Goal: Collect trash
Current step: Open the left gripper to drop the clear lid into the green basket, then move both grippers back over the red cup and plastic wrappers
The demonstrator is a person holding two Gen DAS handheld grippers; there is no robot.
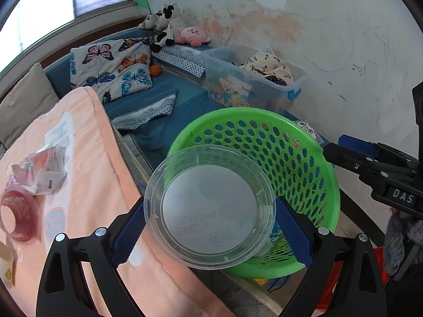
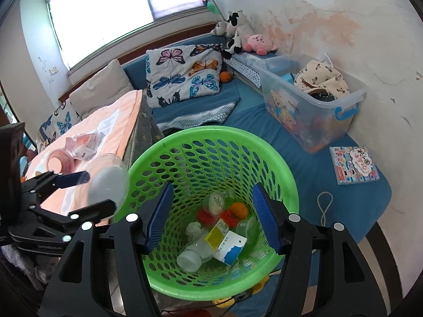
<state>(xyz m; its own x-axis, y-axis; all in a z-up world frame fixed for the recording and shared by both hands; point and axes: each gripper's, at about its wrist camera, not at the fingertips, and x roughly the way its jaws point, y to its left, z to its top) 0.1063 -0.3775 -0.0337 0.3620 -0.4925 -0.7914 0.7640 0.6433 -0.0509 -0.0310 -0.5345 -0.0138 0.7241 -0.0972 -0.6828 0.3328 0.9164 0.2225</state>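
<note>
Two grippers work at a green basket (image 2: 211,158) beside a bed. The basket holds a clear bottle (image 2: 193,256), a blue-and-white carton (image 2: 230,248), a small lidded cup (image 2: 214,203), crumpled tissue (image 2: 194,229) and orange scraps (image 2: 238,210). The left gripper (image 1: 210,227) pinches a clear plastic tub (image 1: 210,206) at the basket's near rim, its pads pressed to both sides. The right gripper (image 2: 211,215) hangs over the basket with jaws spread, nothing between them. On the pink blanket (image 1: 87,137) lie a red cup (image 1: 15,216) and a crumpled wrapper (image 1: 39,169). A clear storage bin (image 2: 312,100) holds clothes and toys, blurred through its wall.
</note>
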